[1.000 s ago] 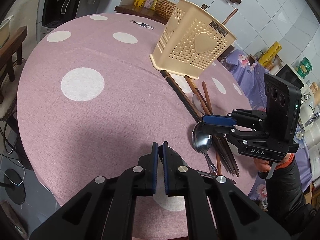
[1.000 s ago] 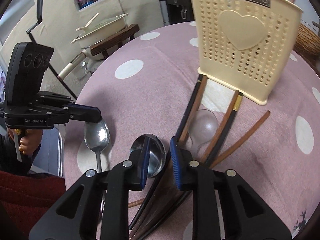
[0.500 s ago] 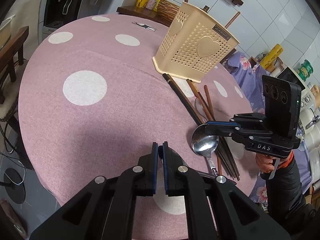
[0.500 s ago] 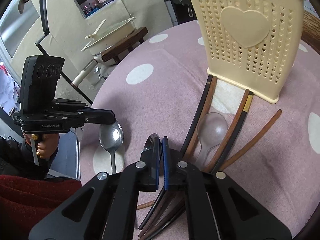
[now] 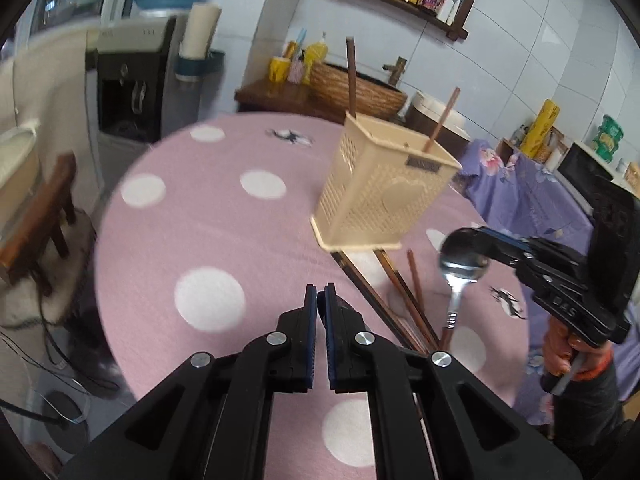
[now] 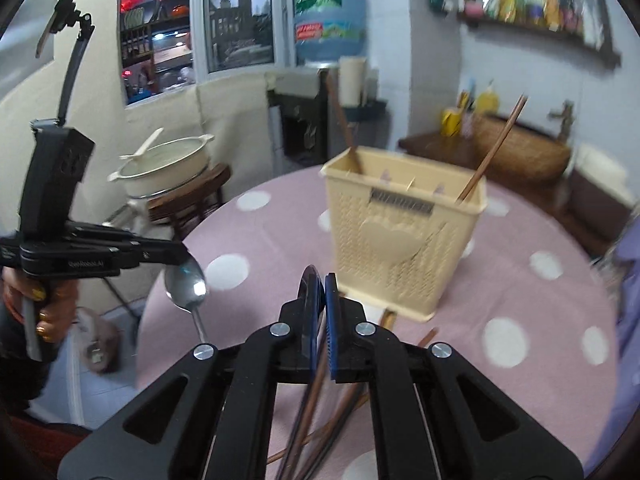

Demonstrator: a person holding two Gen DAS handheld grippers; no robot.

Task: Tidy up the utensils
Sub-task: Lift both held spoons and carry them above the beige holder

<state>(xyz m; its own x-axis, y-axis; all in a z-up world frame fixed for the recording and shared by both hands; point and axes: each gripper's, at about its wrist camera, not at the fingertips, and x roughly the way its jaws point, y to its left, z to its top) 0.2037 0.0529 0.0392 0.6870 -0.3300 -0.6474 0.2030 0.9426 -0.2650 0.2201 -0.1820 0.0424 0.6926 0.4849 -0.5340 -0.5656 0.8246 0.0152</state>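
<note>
A: Holder, cream perforated plastic with a moulded heart, standing upright on the pink cloth with white dots. Everything else is listed against it. Contents: two brown chopsticks leaning out of the top.

B: And the spoons?

A: Two, both polished steel, both off the cloth. First steel spoon: pinched at the bowl by the left gripper, well to the left of the holder in the right-hand view. Jaws closed tight on the bowl rim. Second steel spoon: pinched the same way by the right gripper, just right of the holder's base in the left-hand view, jaws likewise closed on it.

B: Orientation?

A: Each hangs bowl up, handle down, long axis close to vertical with a slight tilt. The grip at the bowl seems chosen so that the handle can drop first into the holder's open top.

B: Remaining stock?

A: Loose chopsticks, dark and reddish wood, lying flat on the cloth in front of the holder, long axes running from its base toward the person. They are not yet sorted; my reading is that the spoons go in first.
</note>
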